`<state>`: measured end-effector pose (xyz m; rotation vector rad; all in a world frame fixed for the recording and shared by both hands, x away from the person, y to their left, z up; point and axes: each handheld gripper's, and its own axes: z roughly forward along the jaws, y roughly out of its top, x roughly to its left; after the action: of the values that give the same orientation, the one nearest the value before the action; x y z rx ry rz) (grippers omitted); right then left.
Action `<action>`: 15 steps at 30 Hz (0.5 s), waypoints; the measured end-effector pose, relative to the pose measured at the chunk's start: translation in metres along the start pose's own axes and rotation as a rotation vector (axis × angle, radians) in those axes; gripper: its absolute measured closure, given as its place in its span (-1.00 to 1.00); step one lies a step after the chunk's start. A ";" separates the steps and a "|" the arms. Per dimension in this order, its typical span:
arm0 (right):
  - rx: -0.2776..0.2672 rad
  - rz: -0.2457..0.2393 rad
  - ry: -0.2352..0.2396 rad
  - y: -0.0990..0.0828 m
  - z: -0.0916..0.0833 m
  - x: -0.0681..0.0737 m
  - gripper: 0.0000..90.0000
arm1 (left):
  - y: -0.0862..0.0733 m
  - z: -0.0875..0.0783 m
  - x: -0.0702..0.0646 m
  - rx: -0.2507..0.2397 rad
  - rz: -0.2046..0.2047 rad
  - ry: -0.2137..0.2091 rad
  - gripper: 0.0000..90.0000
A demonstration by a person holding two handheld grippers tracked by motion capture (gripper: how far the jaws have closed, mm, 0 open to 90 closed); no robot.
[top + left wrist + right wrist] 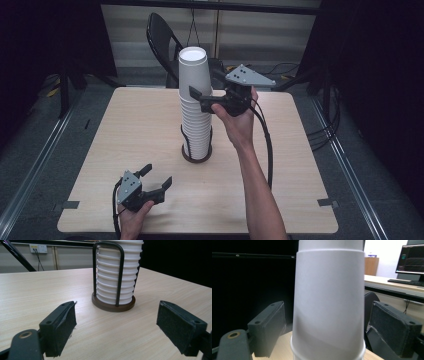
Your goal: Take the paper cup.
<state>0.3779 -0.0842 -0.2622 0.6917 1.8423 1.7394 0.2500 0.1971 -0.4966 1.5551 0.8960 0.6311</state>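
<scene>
In the high view the left gripper (157,176) lies nearest, held low at the near edge of the table (280,200), its jaws spread and holding nothing, well short of the stack of white paper cups (195,112) that stands upside down mid-table in a dark round holder (196,156). The right gripper (207,85) is raised beside the upper part of that stack, jaws spread to either side of the top cup (192,67), which as far as I can judge has not yet been pinched or lifted, so the pulling-off seems only just set up and all the lifting is left. A black folding chair (161,37) stands behind the stack, past the table's far edge, in a dark room. In the left gripper view the black wire loop (108,270) of the holder rises against the ribbed cup rims, the stack ahead of the open jaws on pale wood-grain board. In the right gripper view the top cup's smooth wall (329,302) stands between the parted pads (270,327), seemingly untouched; beyond the stack a lit monitor (412,258) sits on a desk.
</scene>
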 end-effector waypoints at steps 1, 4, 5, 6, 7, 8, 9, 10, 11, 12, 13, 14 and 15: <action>0.008 -0.005 -0.002 0.003 0.006 0.000 -0.72 | 0.000 0.000 0.000 0.003 0.001 -0.002 -0.65; 0.017 -0.001 0.003 0.005 0.014 -0.001 -0.72 | 0.000 0.000 0.000 0.004 0.002 -0.002 -0.65; 0.018 0.000 0.002 0.006 0.017 0.000 -0.75 | 0.000 0.000 0.000 0.004 0.001 -0.001 -0.65; 0.021 -0.007 -0.002 0.007 0.019 0.001 -0.79 | 0.000 0.000 0.000 0.003 0.000 -0.001 -0.65; 0.021 -0.007 -0.002 0.007 0.019 0.001 -0.79 | 0.000 0.000 0.000 0.003 0.000 -0.001 -0.65; 0.024 -0.007 -0.005 0.008 0.021 0.002 -0.80 | 0.000 0.000 0.001 0.003 -0.001 0.000 -0.65; 0.036 -0.003 -0.011 0.008 0.027 0.002 -0.80 | 0.000 0.000 0.001 0.000 -0.002 0.002 -0.65; 0.036 -0.003 -0.011 0.008 0.027 0.002 -0.80 | 0.000 0.000 0.001 0.000 -0.002 0.002 -0.65; 0.046 -0.004 -0.009 0.008 0.031 0.001 -0.80 | 0.000 0.000 0.001 0.000 -0.004 0.001 -0.65; 0.046 -0.004 -0.009 0.008 0.031 0.001 -0.80 | 0.000 0.000 0.001 0.000 -0.004 0.001 -0.65; 0.052 -0.003 -0.009 0.007 0.033 0.001 -0.80 | 0.000 0.000 0.001 0.001 -0.005 -0.001 -0.65; 0.074 -0.005 -0.012 0.006 0.039 0.001 -0.79 | 0.000 0.000 0.002 -0.001 -0.003 -0.003 -0.65; 0.078 -0.008 -0.016 0.006 0.040 0.001 -0.80 | 0.000 0.000 0.002 -0.003 0.002 -0.004 -0.65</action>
<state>0.4040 -0.0530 -0.2582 0.7252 1.9079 1.6593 0.2508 0.1988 -0.4967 1.5541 0.8895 0.6301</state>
